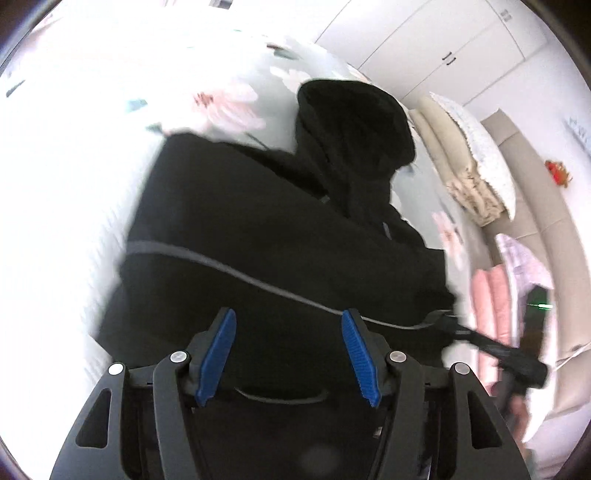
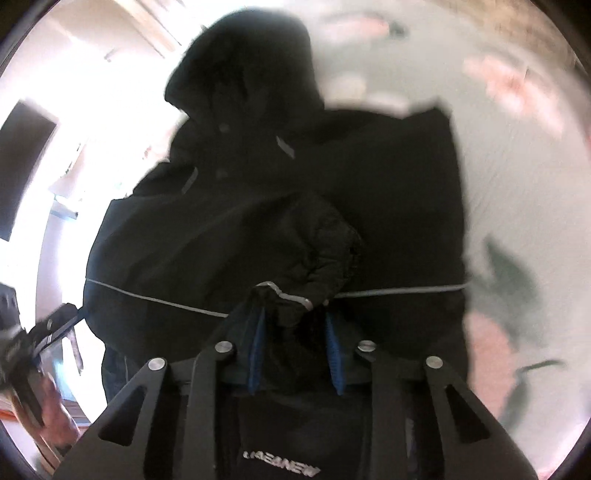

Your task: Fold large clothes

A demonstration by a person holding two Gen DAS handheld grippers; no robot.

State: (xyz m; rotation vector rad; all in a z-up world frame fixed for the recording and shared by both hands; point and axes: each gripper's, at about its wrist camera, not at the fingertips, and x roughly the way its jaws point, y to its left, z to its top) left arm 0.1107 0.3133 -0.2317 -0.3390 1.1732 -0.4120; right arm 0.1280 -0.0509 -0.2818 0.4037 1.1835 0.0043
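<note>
A black hooded jacket (image 1: 266, 229) with a thin grey piping line lies spread on a pale floral bedsheet (image 1: 229, 99), hood (image 1: 351, 122) pointing away. My left gripper (image 1: 288, 354) is open above the jacket's near hem, blue pads apart with nothing between them. In the right wrist view the same jacket (image 2: 388, 192) fills the middle. My right gripper (image 2: 297, 347) is shut on a bunched sleeve cuff (image 2: 291, 295) with a grey reflective band, held above the jacket body. The other gripper shows at the left edge of the right wrist view (image 2: 48, 332).
Folded beige blankets and a white pillow (image 1: 476, 173) are stacked at the bed's right. Pink folded cloth (image 1: 495, 295) lies lower right beside a beige headboard (image 1: 546, 206). White wardrobe doors (image 1: 436, 33) stand behind. A dark screen (image 2: 22, 166) hangs at the left in the right wrist view.
</note>
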